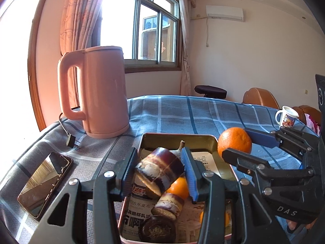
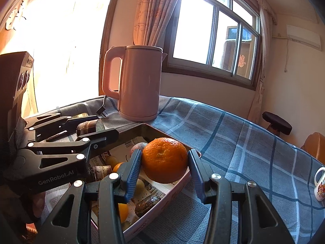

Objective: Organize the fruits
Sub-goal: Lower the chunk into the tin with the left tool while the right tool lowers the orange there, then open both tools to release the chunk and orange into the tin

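Left gripper (image 1: 160, 169) pinches a sugarcane piece (image 1: 159, 167) and right gripper (image 2: 165, 169) pinches an orange (image 2: 165, 160), both at frame centre over the tin tray (image 1: 176, 137); lower each clear of the rim before releasing.

Strong daylight pours through the window (image 1: 140, 28) and blows out to pure white in both views, most of all at the left of the right wrist view; the pink kettle (image 2: 138, 83) stands backlit, its near side in warm shade; the phone (image 1: 45, 183) screen carries a bright reflection; the orange (image 2: 164, 160) is sharp and evenly lit; fisheye bending curves the window frame and tabletop (image 1: 182, 109) edge; dark vignette fills the corners; focus holds well throughout
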`<state>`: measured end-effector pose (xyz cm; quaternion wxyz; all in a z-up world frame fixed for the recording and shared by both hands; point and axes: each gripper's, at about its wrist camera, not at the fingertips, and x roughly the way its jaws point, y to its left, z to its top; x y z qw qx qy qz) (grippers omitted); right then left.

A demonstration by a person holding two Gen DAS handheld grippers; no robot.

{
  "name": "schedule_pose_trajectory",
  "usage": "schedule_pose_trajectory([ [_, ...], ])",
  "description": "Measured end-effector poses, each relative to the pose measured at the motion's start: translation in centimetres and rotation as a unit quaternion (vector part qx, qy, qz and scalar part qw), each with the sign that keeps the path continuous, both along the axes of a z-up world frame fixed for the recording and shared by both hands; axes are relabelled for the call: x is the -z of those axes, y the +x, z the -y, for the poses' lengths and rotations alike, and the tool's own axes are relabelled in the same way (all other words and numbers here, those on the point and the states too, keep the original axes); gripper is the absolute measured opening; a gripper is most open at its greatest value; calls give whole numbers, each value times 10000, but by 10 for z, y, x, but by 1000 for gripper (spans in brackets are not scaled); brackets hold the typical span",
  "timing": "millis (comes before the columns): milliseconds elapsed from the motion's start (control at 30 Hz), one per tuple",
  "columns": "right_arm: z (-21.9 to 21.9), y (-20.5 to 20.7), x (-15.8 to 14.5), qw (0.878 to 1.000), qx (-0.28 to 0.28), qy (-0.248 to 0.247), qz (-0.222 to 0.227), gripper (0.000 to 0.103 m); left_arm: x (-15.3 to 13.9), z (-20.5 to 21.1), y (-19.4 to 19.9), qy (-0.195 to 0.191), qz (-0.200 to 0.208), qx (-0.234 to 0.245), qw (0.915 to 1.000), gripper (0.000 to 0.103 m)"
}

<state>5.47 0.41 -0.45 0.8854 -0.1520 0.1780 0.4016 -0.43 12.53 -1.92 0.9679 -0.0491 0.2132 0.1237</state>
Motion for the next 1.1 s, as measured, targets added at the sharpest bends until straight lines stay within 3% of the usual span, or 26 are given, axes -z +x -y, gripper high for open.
schedule_pose_trajectory([
  [767, -32, 12, 32, 9944, -198, -756, -705, 50, 16, -12, 18, -226, -768, 196, 9966, 48],
  [833, -32, 12, 33, 9941, -189, -797, -716, 51, 15, -10, 17, -167, -745, 187, 9969, 53],
  [933, -31, 9, 32, 9945, -197, -782, -669, 55, 11, -7, 11, -35, -577, 98, 9983, 70],
  [1100, -19, 4, 24, 9967, -129, -522, -601, 56, 2, -3, -1, -49, -238, 121, 9996, 74],
])
